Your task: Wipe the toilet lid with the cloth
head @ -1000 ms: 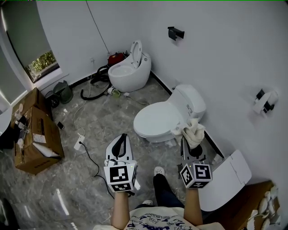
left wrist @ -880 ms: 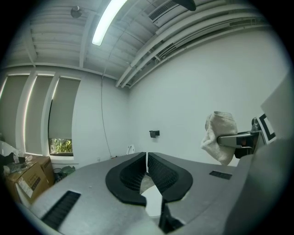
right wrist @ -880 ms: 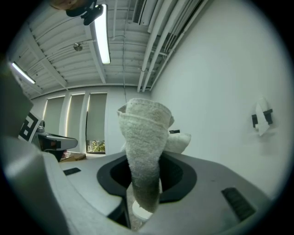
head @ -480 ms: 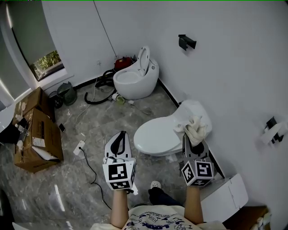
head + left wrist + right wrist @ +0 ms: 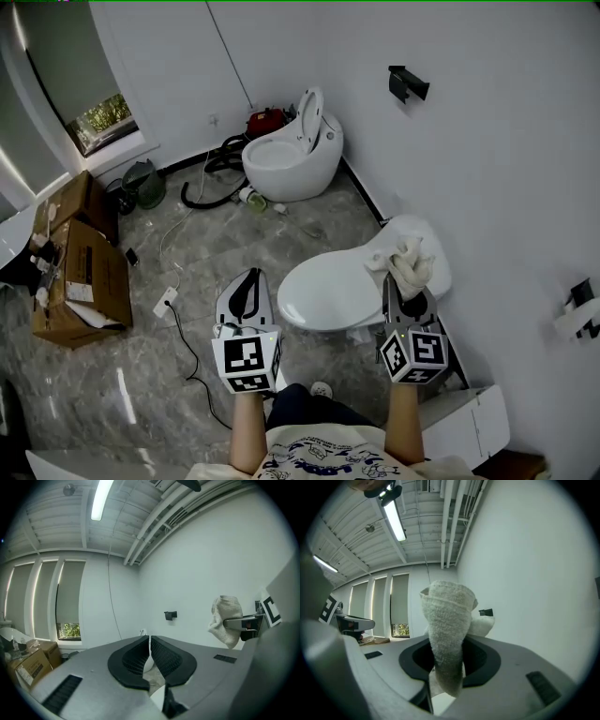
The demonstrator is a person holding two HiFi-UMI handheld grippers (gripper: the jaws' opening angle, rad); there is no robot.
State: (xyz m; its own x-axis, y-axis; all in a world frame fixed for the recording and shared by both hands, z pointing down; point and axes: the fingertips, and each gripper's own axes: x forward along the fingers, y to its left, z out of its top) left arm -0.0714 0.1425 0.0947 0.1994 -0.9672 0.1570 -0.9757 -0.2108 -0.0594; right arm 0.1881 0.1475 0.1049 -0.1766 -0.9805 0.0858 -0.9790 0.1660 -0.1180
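A white toilet with its lid (image 5: 323, 289) down stands against the right wall in the head view. My right gripper (image 5: 403, 281) is shut on a cream cloth (image 5: 405, 262), held up above the toilet's tank end; the same cloth (image 5: 446, 644) fills the middle of the right gripper view and shows in the left gripper view as a cloth (image 5: 226, 619) at the right. My left gripper (image 5: 248, 291) hovers left of the lid, jaws shut with nothing between them (image 5: 149, 654).
A second, egg-shaped toilet (image 5: 291, 155) with its seat raised stands at the back, hoses and a red device beside it. Cardboard boxes (image 5: 80, 281) sit at the left. A cable and plug (image 5: 167, 300) lie on the marble floor. A white panel (image 5: 473, 422) lies at the lower right.
The head view has shifted, so the toilet sits lower and nearer to the grippers. The right gripper with the cloth stays over the tank end. The left gripper keeps its place.
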